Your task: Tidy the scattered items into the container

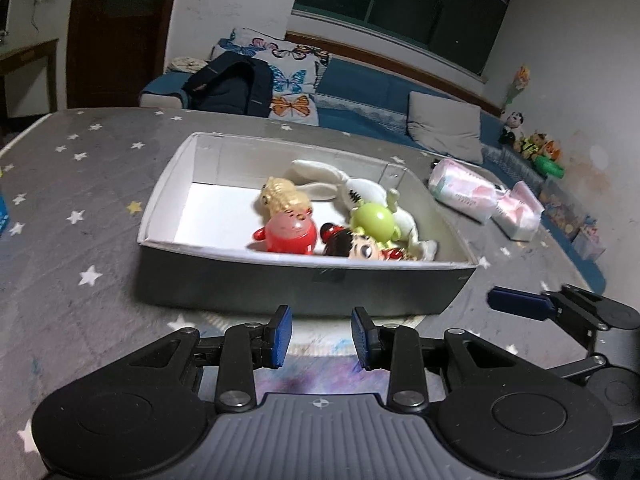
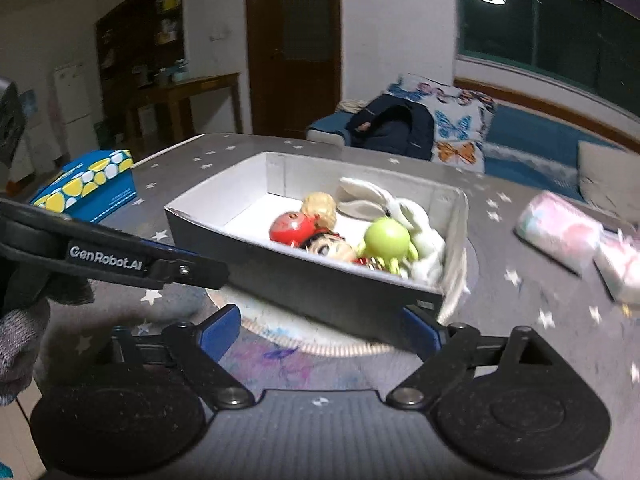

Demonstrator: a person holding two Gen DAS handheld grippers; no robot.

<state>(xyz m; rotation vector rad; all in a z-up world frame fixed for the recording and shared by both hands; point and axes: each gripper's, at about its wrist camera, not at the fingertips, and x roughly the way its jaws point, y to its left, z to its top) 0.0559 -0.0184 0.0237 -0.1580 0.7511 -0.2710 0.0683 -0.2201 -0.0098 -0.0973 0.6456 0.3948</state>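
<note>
Grey cardboard box [image 1: 240, 284], white inside, sat on the star-printed grey tablecloth [image 1: 80, 200], at 12 o'clock from the left gripper [image 1: 322, 338] and just beyond its fingertips. Held five toys, all bunched toward the box's 3 o'clock end: white plush rabbit [image 1: 352, 188], tan figure [image 1: 282, 198], red figure [image 1: 290, 234], green figure [image 1: 374, 222], dark-haired doll [image 1: 354, 246]. Left gripper empty, blue pads parted with a moderate gap. Right gripper [image 2: 320, 330] spread wide, nothing between the pads, near corner of the box just above its right fingertip. Seen at 4 o'clock in the left view, beside the box's near right corner. Lay on the cloth at 2 o'clock of the box: two pink-and-white tissue packs [image 1: 464, 190]. Stood at 10 o'clock in the right view: blue carton with yellow spots [image 2: 90, 184].
</note>
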